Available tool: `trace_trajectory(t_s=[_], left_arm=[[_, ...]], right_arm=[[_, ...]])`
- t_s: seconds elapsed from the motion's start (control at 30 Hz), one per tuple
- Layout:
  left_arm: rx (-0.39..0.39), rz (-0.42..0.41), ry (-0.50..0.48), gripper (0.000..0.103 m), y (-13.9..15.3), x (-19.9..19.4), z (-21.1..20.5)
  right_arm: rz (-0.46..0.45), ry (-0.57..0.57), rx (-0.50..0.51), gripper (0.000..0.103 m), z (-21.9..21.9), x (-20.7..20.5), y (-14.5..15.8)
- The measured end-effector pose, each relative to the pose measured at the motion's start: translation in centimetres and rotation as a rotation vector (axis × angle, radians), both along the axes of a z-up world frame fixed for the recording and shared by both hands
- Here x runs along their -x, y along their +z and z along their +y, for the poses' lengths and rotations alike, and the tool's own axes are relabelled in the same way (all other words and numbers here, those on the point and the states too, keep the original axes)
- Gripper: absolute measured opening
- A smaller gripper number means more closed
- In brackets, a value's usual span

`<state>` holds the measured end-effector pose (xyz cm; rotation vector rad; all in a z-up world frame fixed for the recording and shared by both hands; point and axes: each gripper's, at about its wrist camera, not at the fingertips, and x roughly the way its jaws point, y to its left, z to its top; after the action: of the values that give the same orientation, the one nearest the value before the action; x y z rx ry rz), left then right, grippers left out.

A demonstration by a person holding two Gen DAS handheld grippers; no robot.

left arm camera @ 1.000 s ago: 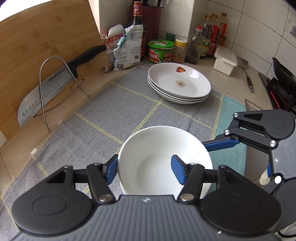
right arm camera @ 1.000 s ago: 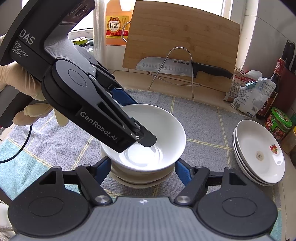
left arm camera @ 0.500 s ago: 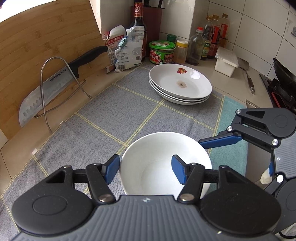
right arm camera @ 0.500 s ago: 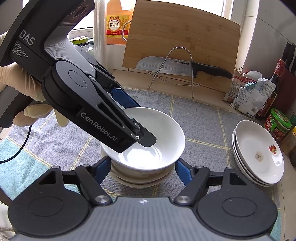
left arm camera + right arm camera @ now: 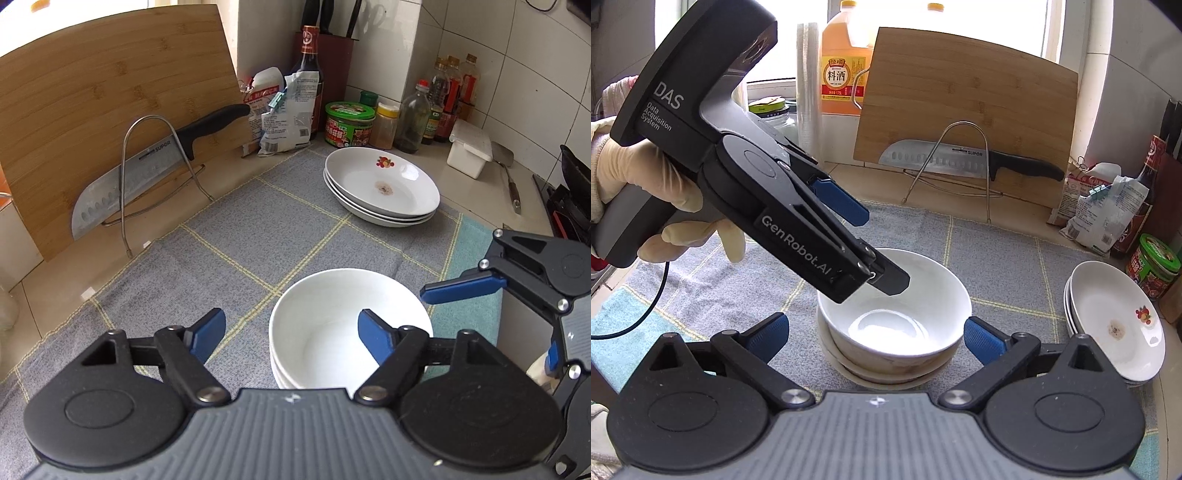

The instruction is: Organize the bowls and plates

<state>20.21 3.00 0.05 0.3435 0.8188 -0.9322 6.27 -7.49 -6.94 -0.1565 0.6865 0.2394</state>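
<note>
A stack of white bowls [image 5: 332, 332] [image 5: 894, 325] sits on the grey checked cloth [image 5: 258, 236], the top bowl nested level in the ones below. My left gripper [image 5: 290, 334] [image 5: 882, 251] straddles the top bowl's rim, one blue finger [image 5: 373, 336] inside and the other outside. Its jaws are opening and no pad presses on the rim. My right gripper [image 5: 875, 338] [image 5: 487, 325] is opening wide, its fingers [image 5: 982, 339] standing apart from the stack on either side. A stack of white plates [image 5: 384, 184] [image 5: 1115, 325] with a fruit print lies further back.
A bamboo cutting board [image 5: 103, 110] leans on the wall behind a wire rack holding a cleaver [image 5: 147, 177]. Sauce bottles, jars and bags [image 5: 288, 110] crowd the corner. A white lidded box [image 5: 469, 151] and a spatula lie near the stove. A gloved hand [image 5: 665, 192] holds the left gripper.
Both grippers were shut on the top bowl and have let go. The bowl has settled down into the stack. The jaws have spread apart.
</note>
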Motion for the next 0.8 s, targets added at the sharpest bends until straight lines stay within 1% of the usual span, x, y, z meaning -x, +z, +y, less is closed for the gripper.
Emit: trace_trajectory(t_s=[0.1,0.13,0.2,0.27,0.43,0.57,0.73,0.77,0.8], left_arm=[[0.015,0.016,0.020,0.079,0.0,0.2,0.9],[0.019,0.021,0.025,0.079,0.0,0.3,1.1],[0.027,0.034,0.029,0.079,-0.1,0.6,1.5],[0.041,0.057,0.020,0.079,-0.2,1.0,1.8],[0.023,0.080,0.023,0.079,-1.1,1.9,1.9],[0.025,0.095,0.040,0.079,-1.5,2.2,2.2],[0.038,0.072,0.039,0.080,-0.9,2.7,2.5],[0.043,0.067,0.037,0.080,-0.7,2.9,2.7],[0.047,0.061,0.035,0.084,-0.6,3.1,2.8]], right_arm=[[0.012,0.032,0.000,0.103,0.8,0.3,-0.4],[0.006,0.034,0.015,0.103,1.0,0.4,-0.5],[0.005,0.040,0.031,0.103,1.1,0.4,-0.6],[0.007,0.040,0.022,0.103,1.0,0.4,-0.6],[0.005,0.045,0.032,0.103,1.2,0.5,-0.7],[0.010,0.046,0.025,0.103,1.3,0.7,-0.7],[0.014,0.038,0.029,0.103,1.0,1.1,-0.7],[0.012,0.034,0.033,0.103,0.9,1.2,-0.7],[0.014,0.029,0.038,0.103,0.6,1.4,-0.7]])
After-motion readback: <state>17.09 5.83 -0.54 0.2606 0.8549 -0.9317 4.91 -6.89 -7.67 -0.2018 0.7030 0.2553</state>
